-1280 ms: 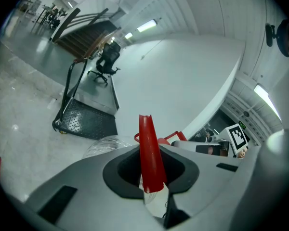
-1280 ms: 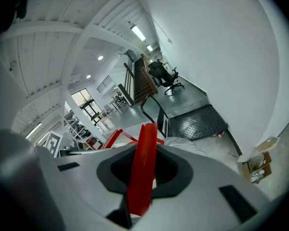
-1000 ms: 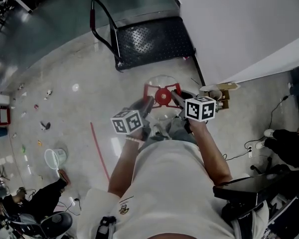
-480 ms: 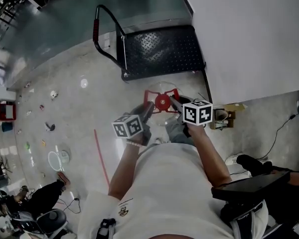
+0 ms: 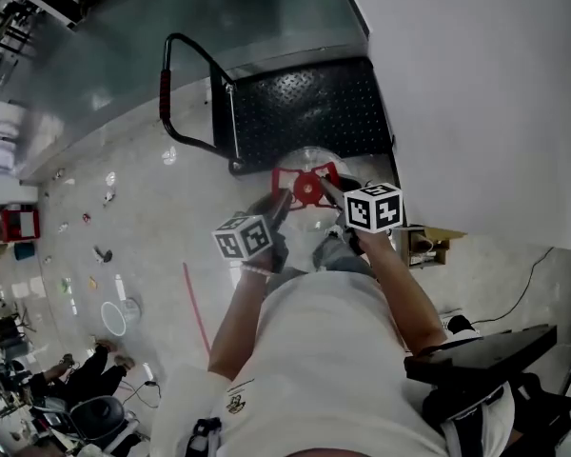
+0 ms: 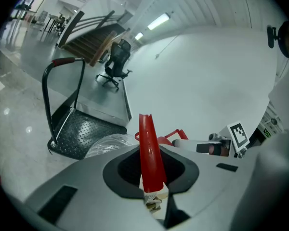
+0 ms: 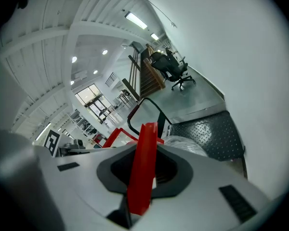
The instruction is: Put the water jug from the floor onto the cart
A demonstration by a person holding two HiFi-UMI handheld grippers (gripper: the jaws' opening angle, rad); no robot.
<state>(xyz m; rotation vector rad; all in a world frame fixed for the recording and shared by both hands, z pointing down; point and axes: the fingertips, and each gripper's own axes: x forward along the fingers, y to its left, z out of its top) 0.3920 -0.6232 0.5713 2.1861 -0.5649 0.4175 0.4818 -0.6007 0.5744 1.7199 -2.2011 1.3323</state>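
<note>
Clamping handle [image 5: 300,169]: L gripper [image 5: 284,199], R gripper [image 5: 329,188]

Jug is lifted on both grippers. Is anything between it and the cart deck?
Nothing visible. The water jug hangs by its red handle, clamped by the left hand-held gripper and the right hand-held gripper, at the near edge of the cart deck. The deck looks bare, and the push handle stands at its left end.

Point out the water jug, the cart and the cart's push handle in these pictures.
water jug [image 5: 307,189], head view, on its round red top.
cart [image 5: 314,103], head view, on the bare black deck.
push handle [image 6: 66,60], left gripper view, on the red grip of the top bar.
</note>
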